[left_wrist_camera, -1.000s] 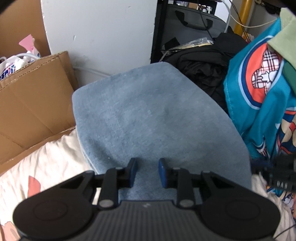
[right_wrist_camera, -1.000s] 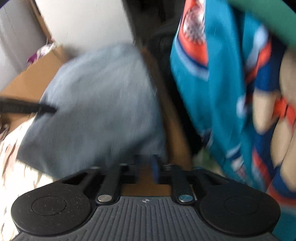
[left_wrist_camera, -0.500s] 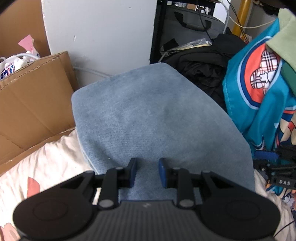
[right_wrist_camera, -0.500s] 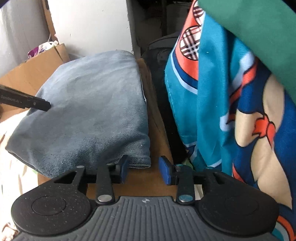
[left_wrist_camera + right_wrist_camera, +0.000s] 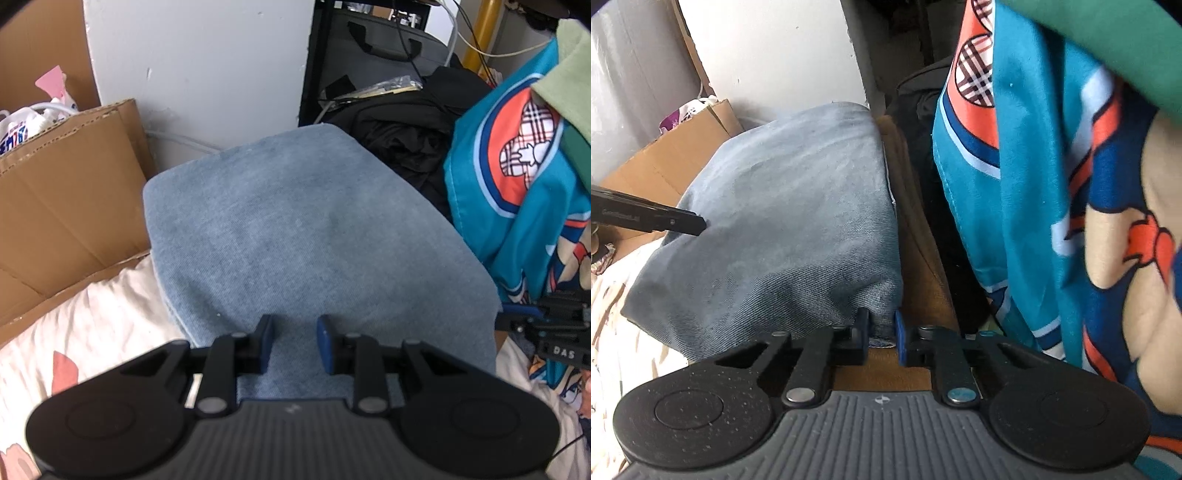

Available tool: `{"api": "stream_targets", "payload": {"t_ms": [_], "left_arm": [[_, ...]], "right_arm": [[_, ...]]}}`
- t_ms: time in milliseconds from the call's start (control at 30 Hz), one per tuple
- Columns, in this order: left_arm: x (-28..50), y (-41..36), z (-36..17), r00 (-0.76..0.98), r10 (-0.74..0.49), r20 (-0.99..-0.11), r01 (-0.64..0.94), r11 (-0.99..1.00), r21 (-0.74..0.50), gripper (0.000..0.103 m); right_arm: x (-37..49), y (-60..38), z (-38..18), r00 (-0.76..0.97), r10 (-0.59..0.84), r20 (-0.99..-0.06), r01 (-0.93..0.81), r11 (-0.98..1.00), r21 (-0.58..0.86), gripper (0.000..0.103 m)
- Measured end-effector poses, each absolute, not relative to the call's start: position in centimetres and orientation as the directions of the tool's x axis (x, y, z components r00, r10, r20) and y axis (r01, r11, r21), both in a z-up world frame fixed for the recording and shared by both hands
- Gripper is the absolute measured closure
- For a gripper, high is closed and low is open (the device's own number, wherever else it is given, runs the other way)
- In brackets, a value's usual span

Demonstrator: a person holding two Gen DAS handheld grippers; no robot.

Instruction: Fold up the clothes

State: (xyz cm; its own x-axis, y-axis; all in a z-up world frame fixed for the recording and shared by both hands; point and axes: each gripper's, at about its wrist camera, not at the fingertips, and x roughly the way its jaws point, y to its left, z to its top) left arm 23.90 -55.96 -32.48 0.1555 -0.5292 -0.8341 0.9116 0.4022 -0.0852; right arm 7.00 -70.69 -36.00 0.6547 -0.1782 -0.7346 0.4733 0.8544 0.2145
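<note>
1. Folded jeans point(image 5: 295, 236) seen at frame centre, laid on a wooden board point(image 5: 919, 258).
2. Right gripper point(image 5: 882, 330): jaws just closed, near-right corner of jeans clamped.
3. Left gripper point(image 5: 294, 343): part-open over near edge; grip can't be told.

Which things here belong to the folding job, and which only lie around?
Job: folded blue denim garment; right tool, just closed on its corner; left tool at its near edge.

Lying about: cardboard box; teal cartoon cloth; black bag.
</note>
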Motion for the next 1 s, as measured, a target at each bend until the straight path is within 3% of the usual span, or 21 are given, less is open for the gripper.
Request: {"api": "stream_targets", "payload": {"t_ms": [300,533,800,867,933,1000], "left_arm": [[24.3,-55.0,-32.2,0.145,-0.544,-0.827,0.906,0.410,-0.111,0.076],[23.9,-52.3,-31.8,0.139,-0.565,-0.813,0.895,0.423,-0.141,0.079],[22.8,-49.9,-30.9,0.159,-0.594,-0.789,0.886,0.438,-0.151,0.079],[22.7,-49.4,-30.6,0.170,-0.601,-0.781,0.884,0.443,-0.149,0.074],[22.8,-49.1,-30.7,0.174,-0.600,-0.781,0.876,0.457,-0.156,0.062],[23.0,-48.8,-30.9,0.177,-0.597,-0.783,0.865,0.473,-0.165,0.058]], "right_arm": [[6.5,-69.7,-33.8,0.627,-0.222,-0.747,0.503,0.848,0.170,0.088],[7.2,-69.0,-31.5,0.688,-0.216,-0.693,0.463,0.866,0.189,0.087],[10.4,-67.7,-33.3,0.690,-0.166,-0.705,0.416,0.888,0.198,0.087],[10.4,-67.4,-33.9,0.687,-0.148,-0.711,0.420,0.880,0.223,0.087],[10.3,-66.9,-34.2,0.685,-0.130,-0.717,0.415,0.878,0.238,0.087],[10.0,-66.0,-34.2,0.684,-0.115,-0.721,0.403,0.883,0.241,0.087]]}}
